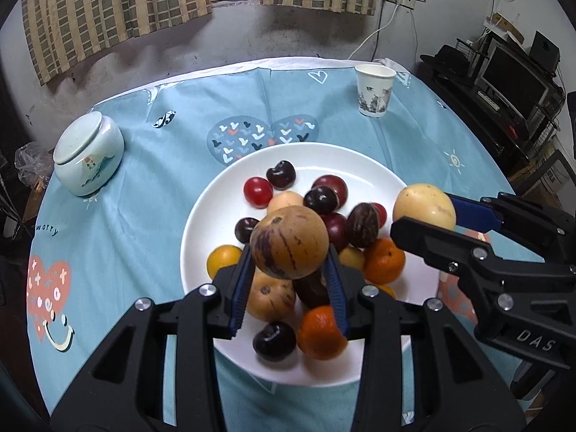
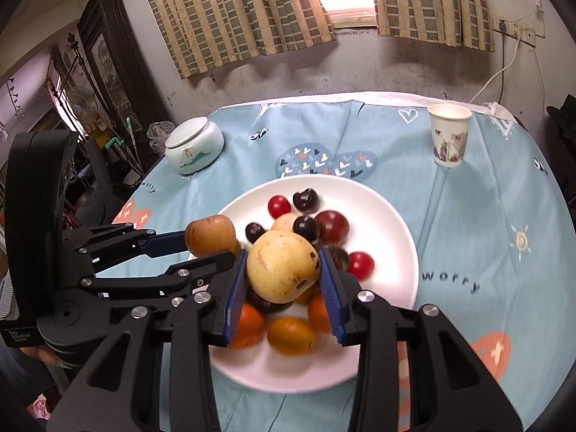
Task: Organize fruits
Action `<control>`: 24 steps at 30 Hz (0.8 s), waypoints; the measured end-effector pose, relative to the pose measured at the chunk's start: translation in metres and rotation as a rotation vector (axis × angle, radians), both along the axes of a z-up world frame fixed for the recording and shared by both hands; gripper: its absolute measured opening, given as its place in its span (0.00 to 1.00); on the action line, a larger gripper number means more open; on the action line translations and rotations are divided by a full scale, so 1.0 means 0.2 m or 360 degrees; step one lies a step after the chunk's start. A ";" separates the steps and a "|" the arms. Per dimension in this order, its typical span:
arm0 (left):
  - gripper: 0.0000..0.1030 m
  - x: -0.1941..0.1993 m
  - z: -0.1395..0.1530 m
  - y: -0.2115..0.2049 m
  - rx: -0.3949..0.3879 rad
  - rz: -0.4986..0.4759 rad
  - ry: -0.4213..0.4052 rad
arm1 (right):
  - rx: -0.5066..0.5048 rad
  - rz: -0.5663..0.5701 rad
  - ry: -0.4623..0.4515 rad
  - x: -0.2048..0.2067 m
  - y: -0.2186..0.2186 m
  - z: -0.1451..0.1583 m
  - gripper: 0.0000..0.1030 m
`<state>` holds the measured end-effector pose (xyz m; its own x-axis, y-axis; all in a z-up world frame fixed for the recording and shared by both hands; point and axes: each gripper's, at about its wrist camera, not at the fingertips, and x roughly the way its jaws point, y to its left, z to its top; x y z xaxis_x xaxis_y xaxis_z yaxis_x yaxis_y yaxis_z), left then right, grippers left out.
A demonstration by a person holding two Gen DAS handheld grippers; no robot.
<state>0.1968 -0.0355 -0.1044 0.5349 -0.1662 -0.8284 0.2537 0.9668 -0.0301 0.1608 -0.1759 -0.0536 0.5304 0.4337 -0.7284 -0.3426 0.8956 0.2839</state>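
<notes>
A brown fruit (image 1: 289, 241) is clamped between the blue pads of the left gripper (image 1: 289, 280), above the white plate (image 1: 201, 223). A yellow fruit (image 2: 283, 267) is gripped by the right gripper (image 2: 284, 288), also over the plate. Cherries (image 1: 280, 174), tomatoes (image 1: 257, 191) and oranges (image 1: 384, 260) are heaped on the plate, which is set on a blue cloth (image 1: 144, 187).

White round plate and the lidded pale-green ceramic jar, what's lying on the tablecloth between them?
Nothing: between the white round plate and the lidded pale-green ceramic jar there is only bare light-blue printed tablecloth, clearest in the left wrist view.
</notes>
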 end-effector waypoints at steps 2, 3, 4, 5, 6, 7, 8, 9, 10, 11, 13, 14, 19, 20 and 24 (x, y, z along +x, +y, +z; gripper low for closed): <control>0.38 0.02 -0.01 0.00 0.0001 0.0012 0.0005 | -0.0008 0.0000 0.0003 0.03 0.00 -0.02 0.38; 0.38 0.03 -0.02 0.01 0.0000 0.0016 0.0007 | -0.0005 0.0000 0.0010 0.04 0.00 -0.03 0.38; 0.38 0.04 -0.03 0.01 -0.0002 0.0018 0.0010 | -0.0004 -0.0001 0.0015 0.06 0.00 -0.04 0.38; 0.38 0.05 -0.03 0.01 -0.0005 0.0019 0.0009 | -0.0004 -0.0004 0.0020 0.06 0.00 -0.05 0.38; 0.38 0.06 -0.03 0.01 -0.0005 0.0016 0.0012 | -0.0004 -0.0007 0.0029 0.08 0.00 -0.06 0.38; 0.38 0.06 -0.04 0.01 -0.0005 0.0017 0.0012 | -0.0003 -0.0007 0.0036 0.08 0.00 -0.07 0.38; 0.38 0.07 -0.04 0.00 -0.0008 0.0015 0.0013 | -0.0004 -0.0008 0.0042 0.09 0.00 -0.08 0.38; 0.38 0.07 -0.04 0.00 -0.0008 0.0014 0.0016 | -0.0004 -0.0006 0.0047 0.09 0.01 -0.09 0.38; 0.38 0.07 -0.05 0.00 -0.0005 0.0017 0.0018 | -0.0005 0.0005 0.0065 0.10 0.01 -0.10 0.38; 0.38 0.08 -0.05 0.00 -0.0001 0.0018 0.0020 | -0.0017 0.0014 0.0076 0.11 0.02 -0.11 0.38; 0.38 0.08 -0.06 0.00 0.0004 0.0027 0.0022 | -0.0092 -0.0010 0.0080 0.13 0.03 -0.13 0.40; 0.38 0.08 -0.06 0.01 0.0001 0.0031 0.0025 | -0.0106 -0.0022 0.0082 0.14 0.03 -0.13 0.42; 0.41 0.08 -0.05 0.05 0.0007 0.0072 0.0013 | 0.0000 -0.0091 0.0061 0.12 -0.03 -0.11 0.73; 0.41 0.07 -0.04 0.05 0.0009 0.0076 -0.0002 | -0.0006 -0.0084 0.0056 0.12 -0.03 -0.11 0.73; 0.59 0.02 0.05 0.06 0.0015 0.0095 -0.0094 | 0.0024 -0.0062 0.0046 0.07 -0.03 -0.06 0.73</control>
<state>0.2002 -0.0244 -0.0950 0.5916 -0.1252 -0.7965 0.1968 0.9804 -0.0079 0.1746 -0.1811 -0.0654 0.5259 0.4244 -0.7371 -0.2990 0.9035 0.3070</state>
